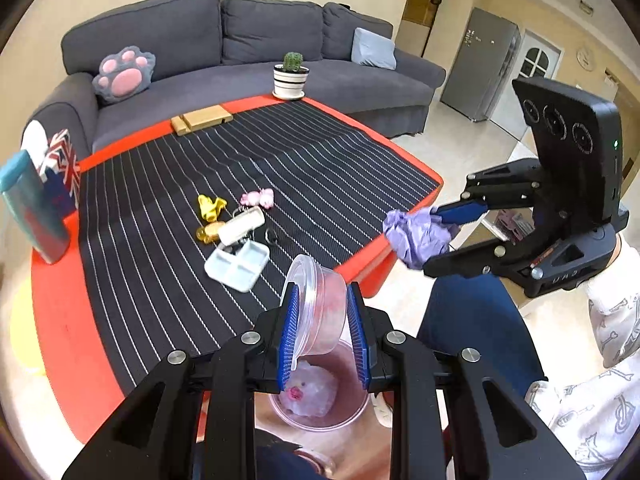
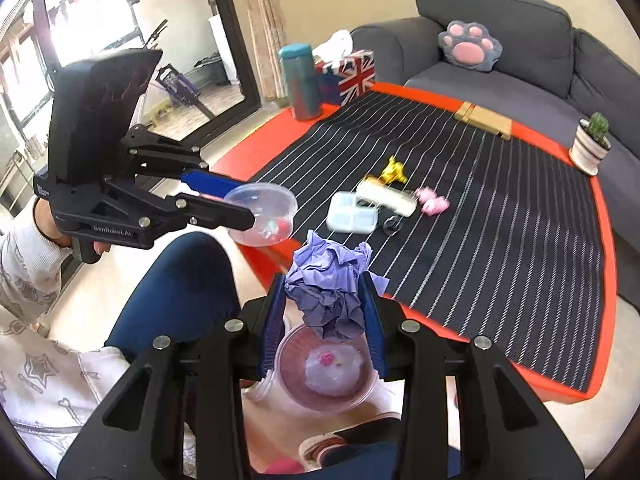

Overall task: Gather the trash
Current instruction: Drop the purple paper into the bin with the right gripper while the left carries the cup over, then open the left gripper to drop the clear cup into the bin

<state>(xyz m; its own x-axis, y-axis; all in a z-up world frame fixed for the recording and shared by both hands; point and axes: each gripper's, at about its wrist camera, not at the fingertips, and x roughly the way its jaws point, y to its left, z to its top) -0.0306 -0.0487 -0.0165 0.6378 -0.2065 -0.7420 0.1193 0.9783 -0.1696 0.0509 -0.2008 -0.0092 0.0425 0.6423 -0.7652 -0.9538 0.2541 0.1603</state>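
My left gripper (image 1: 323, 332) is shut on a clear plastic cup (image 1: 320, 308), held tilted off the table's near edge; the cup also shows in the right wrist view (image 2: 262, 214). My right gripper (image 2: 325, 316) is shut on a crumpled purple paper ball (image 2: 330, 286), which the left wrist view (image 1: 416, 236) shows beside the table corner. Below both grippers on the floor stands a clear round bin (image 2: 328, 372) with a white wad and pink scrap inside; it also shows in the left wrist view (image 1: 316, 396).
The red table with striped black mat (image 1: 224, 168) carries a white divided tray (image 1: 238, 265), a cream tube (image 1: 241, 226), yellow wrapper (image 1: 210, 206), pink wrapper (image 1: 258, 199), a teal bottle (image 1: 30, 208), a flag tissue box (image 2: 352, 74), wooden blocks (image 1: 202, 119), a cactus pot (image 1: 291, 76). Grey sofa (image 1: 240, 40) behind. A person's knee (image 2: 176, 292) is close.
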